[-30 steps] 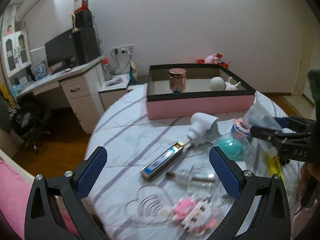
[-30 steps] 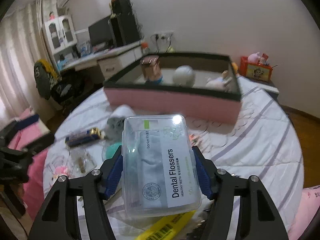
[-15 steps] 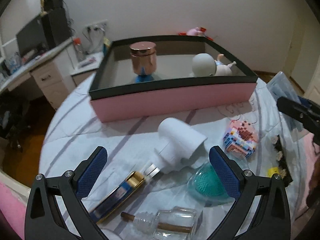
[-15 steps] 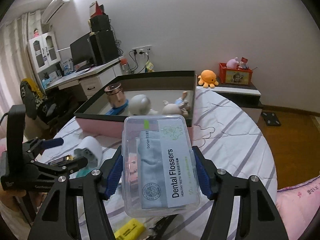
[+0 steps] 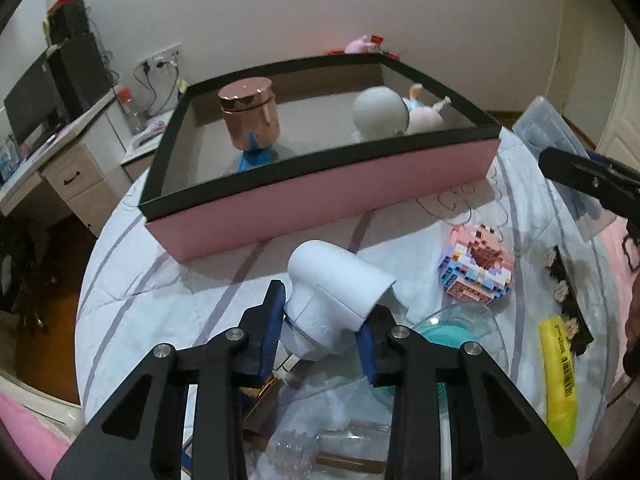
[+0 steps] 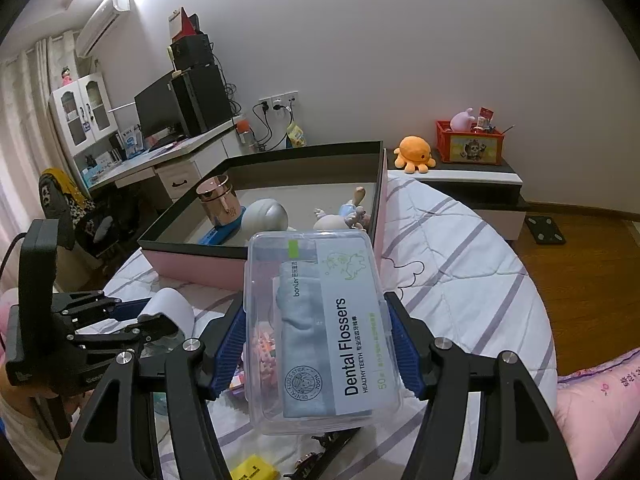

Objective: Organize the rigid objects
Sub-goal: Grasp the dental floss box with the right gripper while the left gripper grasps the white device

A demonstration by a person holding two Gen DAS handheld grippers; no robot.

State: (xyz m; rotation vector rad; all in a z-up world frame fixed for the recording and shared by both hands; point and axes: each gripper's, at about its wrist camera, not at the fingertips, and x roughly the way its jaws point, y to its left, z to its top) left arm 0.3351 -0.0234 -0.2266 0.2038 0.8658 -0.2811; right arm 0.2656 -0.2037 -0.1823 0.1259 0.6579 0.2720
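The big pink box sits at the far side of the round bench, already holding a copper jar, a pale ball and a small doll.

Nearer in, the white plastic elbow pipe lies on the quilted cover, just short of the box's near wall. It looks light, hollow and stiff, with a smooth, likely slippery skin, so the narrower collar end is the sensible place to pinch it. That's where the left gripper is now: its jaws have just been closing in from wide, and the blue pads sit against either side of the pipe's collar, clamped on it.

Over on the right, the right gripper clasps the dental flosser box by its long sides, raised above the bench on the near side of the pink box. It's clear, hard plastic, light and rigid, though glossy and apt to slide if tilted.
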